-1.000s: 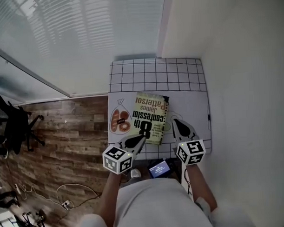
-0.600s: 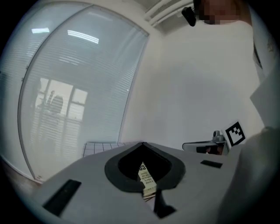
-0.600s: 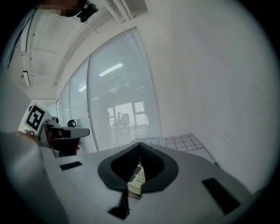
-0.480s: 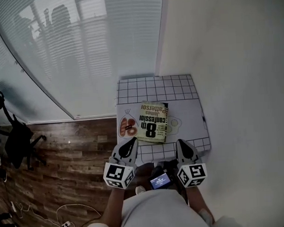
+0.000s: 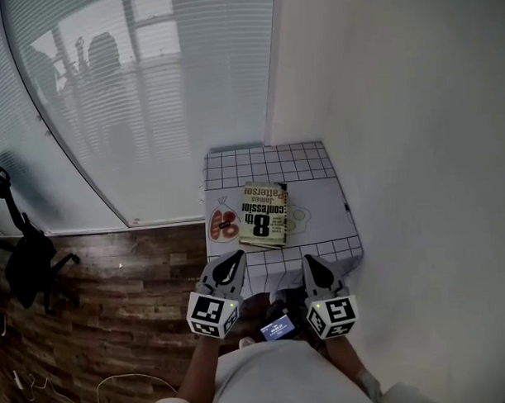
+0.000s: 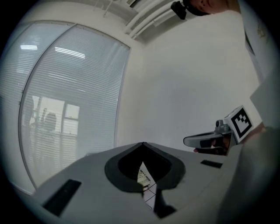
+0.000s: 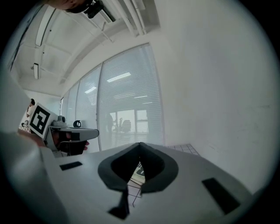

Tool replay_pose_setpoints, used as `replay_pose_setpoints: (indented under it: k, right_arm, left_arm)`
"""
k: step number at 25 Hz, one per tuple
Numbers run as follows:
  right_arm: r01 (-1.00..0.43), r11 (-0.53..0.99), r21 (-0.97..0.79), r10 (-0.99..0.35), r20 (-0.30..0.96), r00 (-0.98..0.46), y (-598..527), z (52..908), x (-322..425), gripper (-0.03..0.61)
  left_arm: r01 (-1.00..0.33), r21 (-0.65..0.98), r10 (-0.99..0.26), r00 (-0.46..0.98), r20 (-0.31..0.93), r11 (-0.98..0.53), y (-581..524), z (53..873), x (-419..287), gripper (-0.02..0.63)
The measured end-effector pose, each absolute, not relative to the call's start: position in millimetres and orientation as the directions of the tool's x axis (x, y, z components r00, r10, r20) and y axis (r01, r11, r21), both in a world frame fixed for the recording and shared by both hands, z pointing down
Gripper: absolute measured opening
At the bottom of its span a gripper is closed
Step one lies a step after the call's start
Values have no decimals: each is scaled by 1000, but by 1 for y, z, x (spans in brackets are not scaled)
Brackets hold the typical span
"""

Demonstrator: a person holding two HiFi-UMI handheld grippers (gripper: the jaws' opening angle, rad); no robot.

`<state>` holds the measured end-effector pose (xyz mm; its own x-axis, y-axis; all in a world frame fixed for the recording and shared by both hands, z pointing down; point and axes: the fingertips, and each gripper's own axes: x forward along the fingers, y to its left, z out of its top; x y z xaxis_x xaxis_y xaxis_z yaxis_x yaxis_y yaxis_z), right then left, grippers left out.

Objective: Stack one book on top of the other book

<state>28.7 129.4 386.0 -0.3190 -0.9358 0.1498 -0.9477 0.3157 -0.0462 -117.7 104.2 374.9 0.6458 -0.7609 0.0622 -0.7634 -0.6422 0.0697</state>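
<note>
A person stands short of a small grid-patterned bench, the left gripper and right gripper held level before it, both sets of fingers clenched tight on nothing. One book lies flat near the middle of the bench, cover up, beside a printed bag picture. Whether a second book sits beneath it cannot be made out from above. The stacking looks finished, or nearly so. Doing this step well would mean keeping both grippers clear of the bench edge and checking that the top cover sits square rather than overhanging. Counted: two grippers, one bench, one book cover showing, one office chair well off to the left.
</note>
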Motion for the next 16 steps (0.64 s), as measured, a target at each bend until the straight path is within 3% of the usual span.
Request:
replay_pose_setpoints:
  k: [16]
  right_arm:
    - [-966,252,-50,-960,113,-256,144,371,42,6]
  left_arm:
    - [-799,21,-794,600,101,-601,112,383,-126,9]
